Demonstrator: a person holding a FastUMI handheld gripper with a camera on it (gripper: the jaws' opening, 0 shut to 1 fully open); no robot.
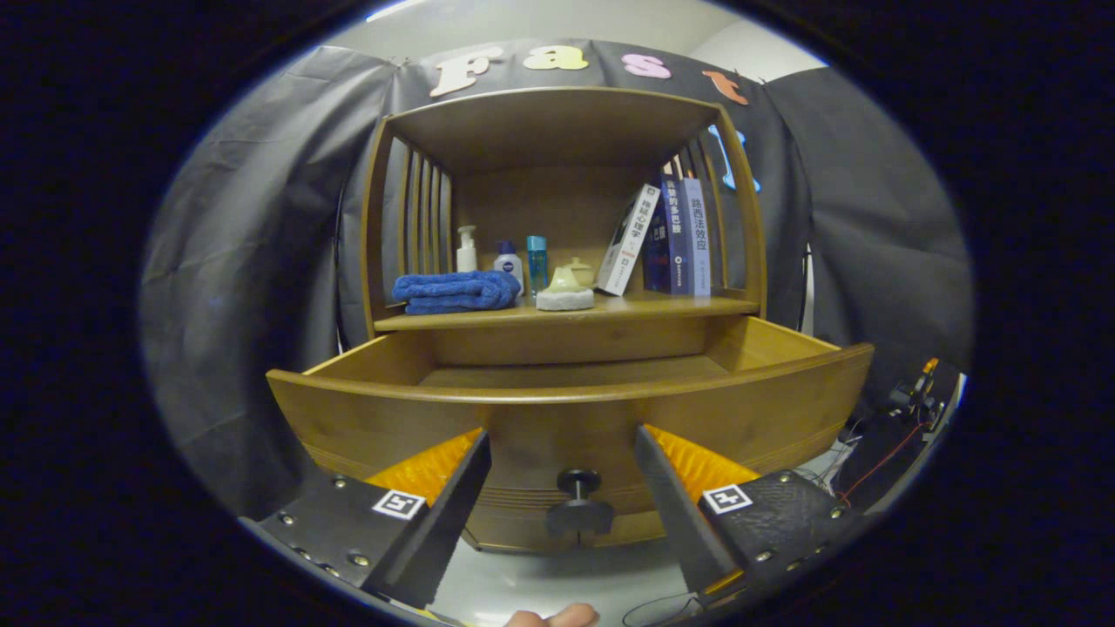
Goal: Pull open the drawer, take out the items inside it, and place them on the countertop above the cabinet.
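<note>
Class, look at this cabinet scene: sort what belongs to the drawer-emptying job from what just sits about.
Job: drawer, pulled open; its knob, between the open gripper fingers; countertop above.

Lying about: blue towel, bottles, books, cables.

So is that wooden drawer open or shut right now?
Open: the drawer is pulled out from under the shelf, its inside showing. The open gripper straddles its knob.

drawer (575,409): wooden, pulled open | dark knob (578,482) on front | countertop (566,312) above
</note>
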